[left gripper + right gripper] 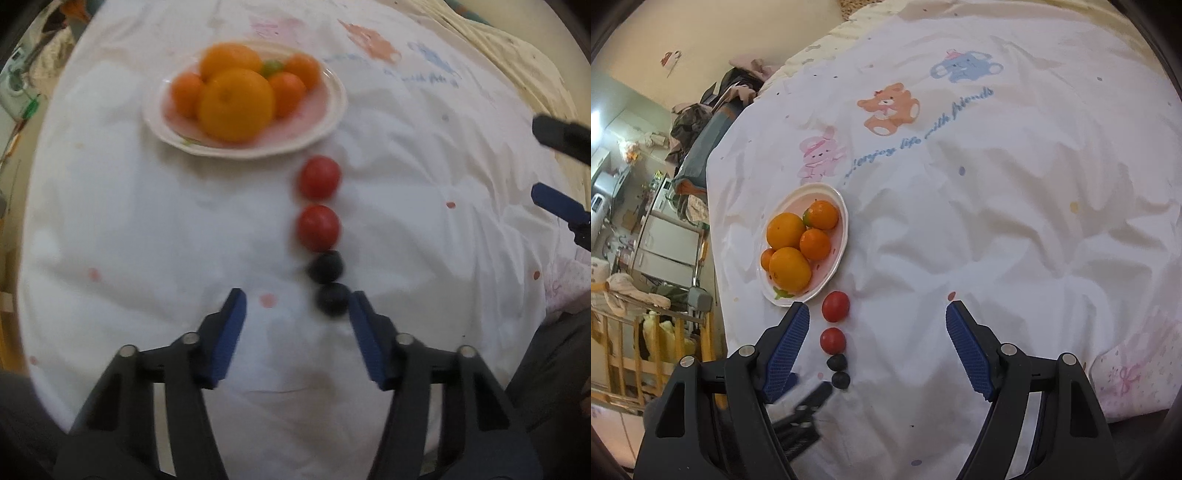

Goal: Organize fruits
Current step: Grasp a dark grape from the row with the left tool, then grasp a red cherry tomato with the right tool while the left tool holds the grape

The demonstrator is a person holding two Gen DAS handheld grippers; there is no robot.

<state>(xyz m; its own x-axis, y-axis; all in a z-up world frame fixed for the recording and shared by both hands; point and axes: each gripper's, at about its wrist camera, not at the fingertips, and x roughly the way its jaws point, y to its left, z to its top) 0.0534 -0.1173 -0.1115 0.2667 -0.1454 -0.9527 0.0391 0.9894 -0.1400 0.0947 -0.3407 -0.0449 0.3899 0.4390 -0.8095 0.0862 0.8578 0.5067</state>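
A pink-and-white plate holds several oranges and a small green fruit. From its rim a line runs toward me: two red tomatoes, then two dark berries. My left gripper is open just over the cloth, and the nearest berry lies against the inner side of its right fingertip, not pinched. My right gripper hovers open above the same line; the tomatoes, the berries and the plate show beneath it.
Everything rests on a rumpled white bed cover printed with cartoon animals and blue writing. The bed's edge drops off left of the plate, with a wooden rail and room furniture beyond. The right gripper's fingers reach in at the left wrist view's right edge.
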